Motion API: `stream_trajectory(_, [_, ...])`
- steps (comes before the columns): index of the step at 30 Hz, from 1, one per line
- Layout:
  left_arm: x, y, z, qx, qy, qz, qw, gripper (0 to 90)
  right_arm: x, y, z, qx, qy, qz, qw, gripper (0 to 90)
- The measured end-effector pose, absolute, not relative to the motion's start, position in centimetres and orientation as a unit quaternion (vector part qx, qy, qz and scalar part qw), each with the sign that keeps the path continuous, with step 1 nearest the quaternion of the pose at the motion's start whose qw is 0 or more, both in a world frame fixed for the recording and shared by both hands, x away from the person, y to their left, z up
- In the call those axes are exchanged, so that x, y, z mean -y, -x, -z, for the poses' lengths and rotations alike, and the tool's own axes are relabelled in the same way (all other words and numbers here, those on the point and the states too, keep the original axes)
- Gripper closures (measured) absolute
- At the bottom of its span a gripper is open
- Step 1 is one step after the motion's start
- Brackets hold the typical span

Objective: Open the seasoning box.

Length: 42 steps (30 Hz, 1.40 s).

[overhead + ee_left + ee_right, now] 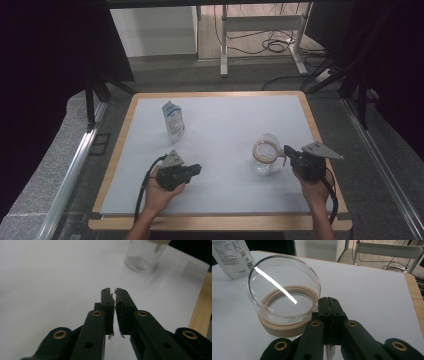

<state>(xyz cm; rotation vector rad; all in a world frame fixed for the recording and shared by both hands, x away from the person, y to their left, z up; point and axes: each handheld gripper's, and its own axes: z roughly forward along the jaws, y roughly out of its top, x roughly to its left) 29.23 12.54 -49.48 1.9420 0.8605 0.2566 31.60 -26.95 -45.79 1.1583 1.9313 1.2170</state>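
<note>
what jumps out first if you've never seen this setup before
The clear glass carafe with its tan collar stands out first, upright on the right part of the white table, with the right gripper shut on what looks like its handle. Next comes the white and blue pouch standing alone toward the far left of the table. The left gripper sits shut near the front edge, holding nothing.
</note>
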Motion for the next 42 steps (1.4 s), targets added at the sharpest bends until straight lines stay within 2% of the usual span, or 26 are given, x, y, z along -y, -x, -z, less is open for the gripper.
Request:
stream_trajectory(2, [-10.4, -30.3, 49.0, -0.336, -0.803, -0.100, 0.483, 89.1, 26.9, -31.6, 45.8, -0.722, -0.434, -0.456, 0.287, 90.0])
stream_trajectory(7, [-5.5, -32.4, 48.2, -0.303, -0.822, -0.088, 0.474, 89.9, 27.0, -31.7, 45.8, -0.722, -0.433, -0.458, 0.285, 90.0])
stream_trajectory(13, [-2.3, -33.7, 47.1, -0.291, -0.827, -0.082, 0.474, 89.9, 26.9, -31.6, 45.8, -0.722, -0.430, -0.459, 0.288, 90.0])
stream_trajectory(18, [-1.2, -34.3, 46.7, -0.291, -0.827, -0.078, 0.475, 89.8, 26.6, -31.5, 45.8, -0.726, -0.422, -0.467, 0.278, 90.0])
stream_trajectory(21, [-0.7, -34.9, 46.9, -0.295, -0.829, -0.075, 0.469, 89.7, 26.2, -31.6, 45.8, -0.726, -0.420, -0.461, 0.290, 90.0])
stream_trajectory(35, [-1.5, -35.0, 47.0, -0.303, -0.823, -0.062, 0.477, 89.7, 26.1, -31.6, 45.9, -0.723, -0.423, -0.454, 0.303, 90.0])
stream_trajectory(42, [-1.1, -35.2, 46.9, -0.305, -0.819, -0.055, 0.482, 89.8, 26.8, -31.7, 46.0, -0.715, -0.435, -0.466, 0.288, 90.0])
